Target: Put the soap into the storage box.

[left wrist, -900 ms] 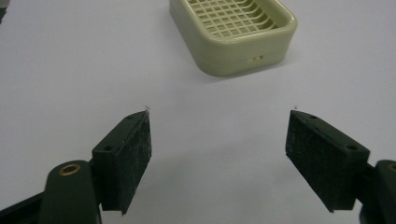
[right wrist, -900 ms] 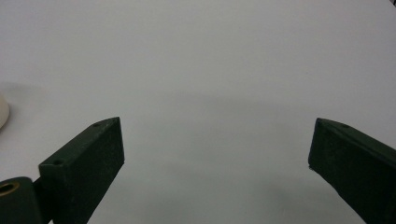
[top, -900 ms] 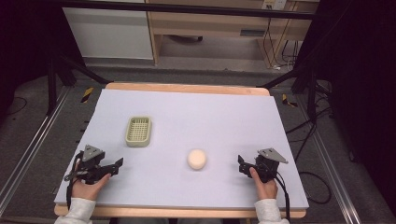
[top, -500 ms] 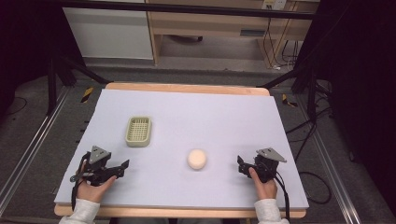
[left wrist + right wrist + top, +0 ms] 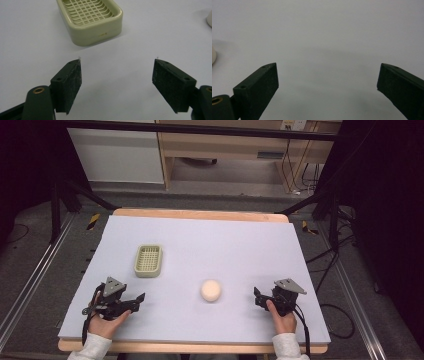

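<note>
My big table [image 5: 240, 245] has a pale purple top. On it sits a green soap dish [image 5: 148, 260] with a grid inside (nothing lies in it). A round cream soap [image 5: 211, 290] rests near the middle, between my tools. My left gripper [image 5: 134, 301] points toward the dish, jaws wide apart. My right gripper [image 5: 257, 296] is wide apart too, holding nothing.

A lab-like recording space: padded table [image 5: 200, 240], black frame struts [image 5: 65, 195], loose floor cables [image 5: 295, 175].
</note>
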`<state>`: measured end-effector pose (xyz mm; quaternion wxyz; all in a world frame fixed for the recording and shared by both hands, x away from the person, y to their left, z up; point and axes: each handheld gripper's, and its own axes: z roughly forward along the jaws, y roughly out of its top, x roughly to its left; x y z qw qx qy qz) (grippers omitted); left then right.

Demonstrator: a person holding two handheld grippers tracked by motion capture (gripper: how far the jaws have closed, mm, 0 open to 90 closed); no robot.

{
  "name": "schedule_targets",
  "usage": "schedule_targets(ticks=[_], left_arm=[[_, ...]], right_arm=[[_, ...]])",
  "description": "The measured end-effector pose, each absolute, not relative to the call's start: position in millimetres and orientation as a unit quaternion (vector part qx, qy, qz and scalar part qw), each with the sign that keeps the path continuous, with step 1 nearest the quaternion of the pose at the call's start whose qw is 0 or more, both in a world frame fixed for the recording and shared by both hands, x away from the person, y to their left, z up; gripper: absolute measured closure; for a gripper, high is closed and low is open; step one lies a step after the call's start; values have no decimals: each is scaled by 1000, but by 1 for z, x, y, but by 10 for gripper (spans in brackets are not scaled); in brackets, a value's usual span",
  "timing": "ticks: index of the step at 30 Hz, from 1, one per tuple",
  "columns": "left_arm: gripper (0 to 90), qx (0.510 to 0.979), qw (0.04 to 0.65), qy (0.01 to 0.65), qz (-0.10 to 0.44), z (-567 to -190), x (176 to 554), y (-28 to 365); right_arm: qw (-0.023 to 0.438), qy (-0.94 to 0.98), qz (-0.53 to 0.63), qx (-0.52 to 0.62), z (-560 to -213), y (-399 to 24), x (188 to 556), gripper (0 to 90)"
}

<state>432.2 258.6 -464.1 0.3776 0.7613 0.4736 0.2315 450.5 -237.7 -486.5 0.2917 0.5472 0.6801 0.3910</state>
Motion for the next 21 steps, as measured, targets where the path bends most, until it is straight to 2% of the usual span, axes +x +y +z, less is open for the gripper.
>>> schedule_targets(ticks=[21], left_arm=[[248,769,393,454,221,-460,434,233]], right_arm=[[287,682,392,547,-487,-238,451,40]])
